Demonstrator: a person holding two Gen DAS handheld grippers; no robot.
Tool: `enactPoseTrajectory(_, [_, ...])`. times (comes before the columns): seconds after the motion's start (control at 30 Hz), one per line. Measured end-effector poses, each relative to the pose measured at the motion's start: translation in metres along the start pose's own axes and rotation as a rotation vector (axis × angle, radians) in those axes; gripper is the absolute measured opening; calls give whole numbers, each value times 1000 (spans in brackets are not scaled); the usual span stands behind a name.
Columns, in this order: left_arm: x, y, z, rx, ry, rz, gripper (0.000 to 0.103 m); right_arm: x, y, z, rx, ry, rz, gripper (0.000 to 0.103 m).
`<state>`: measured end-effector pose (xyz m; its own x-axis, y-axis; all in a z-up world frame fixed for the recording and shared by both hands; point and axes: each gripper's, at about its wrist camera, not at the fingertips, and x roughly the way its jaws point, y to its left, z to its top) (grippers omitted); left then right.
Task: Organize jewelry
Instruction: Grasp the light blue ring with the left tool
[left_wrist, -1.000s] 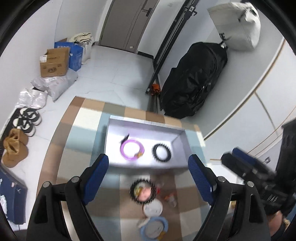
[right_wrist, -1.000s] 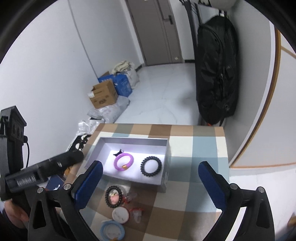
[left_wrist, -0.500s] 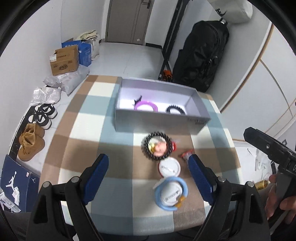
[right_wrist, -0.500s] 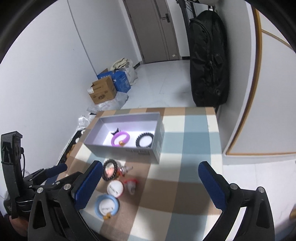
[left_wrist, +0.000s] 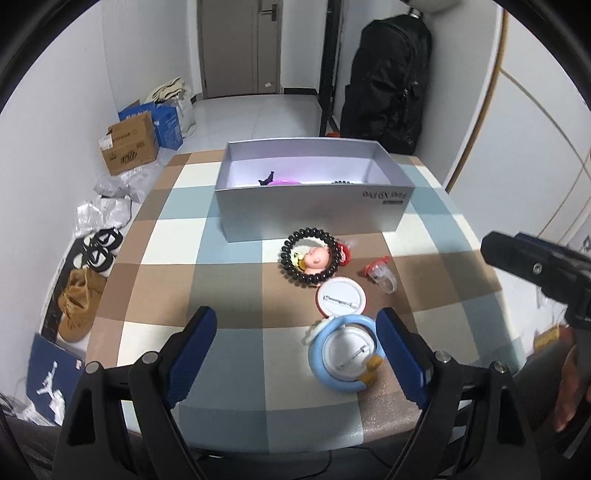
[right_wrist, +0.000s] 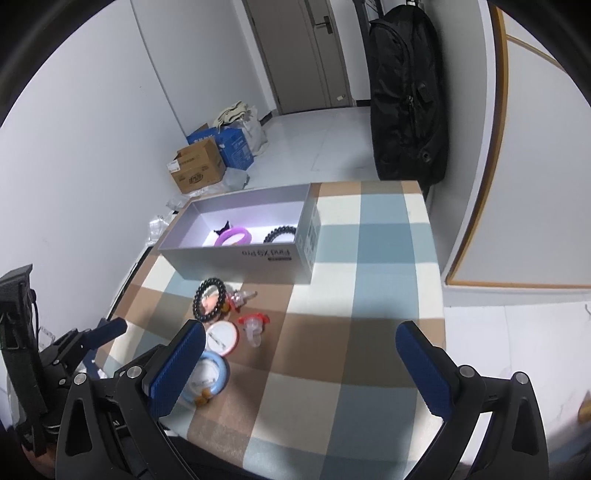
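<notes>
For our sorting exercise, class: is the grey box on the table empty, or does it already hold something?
Not empty. The open grey box holds a purple bracelet and a black beaded bracelet, lying side by side on its floor.

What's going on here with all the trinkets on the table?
A person is sorting jewelry with a two-finger gripper in each hand. The left gripper and right gripper are both open and hold nothing. In the grey box lie a purple bracelet and a black bracelet. In front of it on the table lie a black bead bracelet, two round badges and small charms.
</notes>
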<state>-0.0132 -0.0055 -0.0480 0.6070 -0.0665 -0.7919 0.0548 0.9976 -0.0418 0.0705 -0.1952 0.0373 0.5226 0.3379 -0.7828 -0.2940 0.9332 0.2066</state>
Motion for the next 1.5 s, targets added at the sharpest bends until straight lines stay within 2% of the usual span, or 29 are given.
enactPoseTrajectory(0.27, [20,-4,-5,29,66,-15,85,-1,1,-3,-2,0,-22,103])
enactPoseTrajectory(0.4, [26,-6,-8,34,117,-47,85,1,-4,-1,9,7,-37,103])
enactPoseTrajectory(0.6, [25,-20,-9,78,126,-77,85,0,-11,1,52,11,-22,103])
enactPoseTrajectory(0.83, [30,-23,-15,97,164,-59,84,0,-13,1,61,13,-30,103])
enactPoseTrajectory(1.03, [24,-25,-15,102,148,-71,57,0,-17,1,83,17,-22,103])
enactPoseTrajectory(1.5, [22,-10,-2,10,151,-167,56,0,-16,2,82,14,-25,103])
